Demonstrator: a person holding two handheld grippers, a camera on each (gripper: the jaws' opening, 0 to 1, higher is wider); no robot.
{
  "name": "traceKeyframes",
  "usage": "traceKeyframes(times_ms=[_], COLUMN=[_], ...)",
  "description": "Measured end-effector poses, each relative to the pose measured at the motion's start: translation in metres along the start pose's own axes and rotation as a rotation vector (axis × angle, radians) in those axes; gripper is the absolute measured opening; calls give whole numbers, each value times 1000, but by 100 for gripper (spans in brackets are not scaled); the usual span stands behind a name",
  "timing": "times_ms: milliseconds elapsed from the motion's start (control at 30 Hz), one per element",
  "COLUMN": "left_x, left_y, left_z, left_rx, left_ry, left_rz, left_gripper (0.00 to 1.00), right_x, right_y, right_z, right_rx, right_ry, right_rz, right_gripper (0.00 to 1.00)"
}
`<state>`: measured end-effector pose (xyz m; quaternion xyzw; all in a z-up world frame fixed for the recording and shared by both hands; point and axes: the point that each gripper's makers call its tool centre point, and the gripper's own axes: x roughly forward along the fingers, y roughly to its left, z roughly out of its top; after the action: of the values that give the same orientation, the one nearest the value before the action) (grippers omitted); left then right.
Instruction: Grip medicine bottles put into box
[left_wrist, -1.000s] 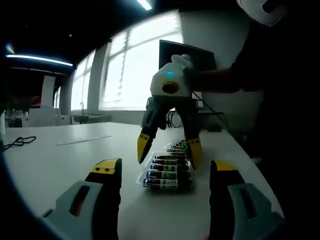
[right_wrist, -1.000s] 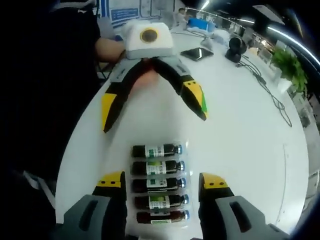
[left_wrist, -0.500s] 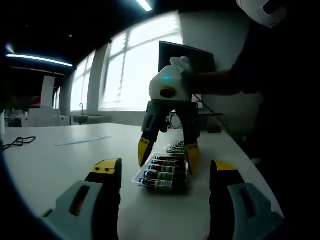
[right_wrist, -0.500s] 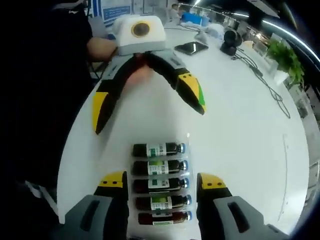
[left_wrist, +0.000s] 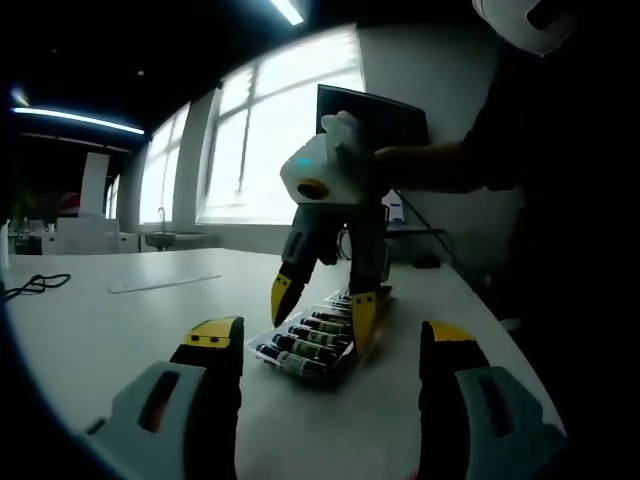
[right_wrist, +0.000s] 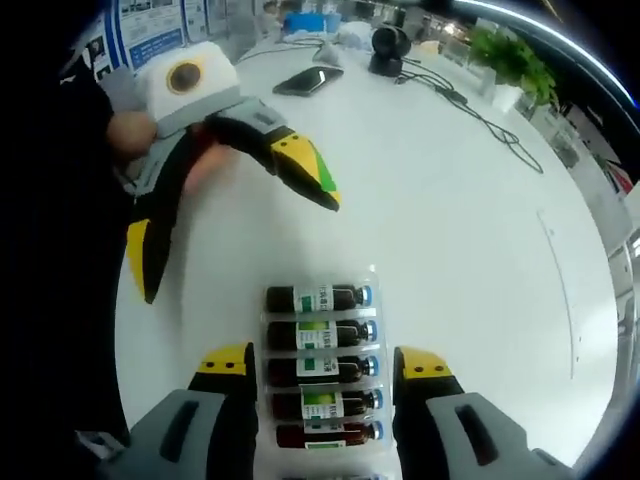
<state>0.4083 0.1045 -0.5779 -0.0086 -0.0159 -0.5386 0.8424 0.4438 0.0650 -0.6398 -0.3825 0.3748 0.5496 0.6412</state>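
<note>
Clear plastic tray (right_wrist: 268, 340) of small brown medicine bottles (right_wrist: 318, 366), five in a row with blue caps and green-and-white labels, lying flat on the white surface (right_wrist: 470, 230). Right gripper (right_wrist: 325, 365) poised over the tray, jaws spread wide on either side of the row, yellow tips flanking the middle bottles, holding nothing; contact with the tray edges cannot be told. Left gripper (left_wrist: 325, 340) low and level near the surface, jaws likewise wide open and empty, tray (left_wrist: 258, 343) just beyond its tips. From the left gripper view: the right gripper (left_wrist: 318, 305) seen side-on, tips down at the far end of the bottles (left_wrist: 300, 350), a hand (left_wrist: 345, 135) on its white body, a dark sleeve behind, bright windows and a dark monitor (left_wrist: 375, 110) farther back, a black cable (left_wrist: 35, 285) far off to one side. From the right gripper view: the row seen from above, the left gripper (right_wrist: 235, 225) across the surface, well apart from the tray, a phone (right_wrist: 312, 80), a dark round device (right_wrist: 385, 42) with cables, and a potted plant (right_wrist: 510, 55) at the far side. Broad bare white surface beside the tray on the cap side; surface edge close on the opposite side, next to the person's dark clothing.
</note>
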Motion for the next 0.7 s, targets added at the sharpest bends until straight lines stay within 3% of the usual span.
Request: traceKeyframes(times_ms=[400, 567, 700], left_x=[1, 1, 1], left_y=[-2, -1, -1], left_z=[-1, -2, -1], left_rx=[2, -1, -11], left_ry=[7, 10, 7], left_rz=[-5, -5, -7], left_gripper=[64, 64, 64], right_x=[-5, -17, -27], right_y=[3, 1, -1], right_z=[1, 11, 16], right_rx=[-41, -36, 17], right_ry=[0, -42, -108], right_rz=[6, -12, -35], right_gripper=[49, 46, 45])
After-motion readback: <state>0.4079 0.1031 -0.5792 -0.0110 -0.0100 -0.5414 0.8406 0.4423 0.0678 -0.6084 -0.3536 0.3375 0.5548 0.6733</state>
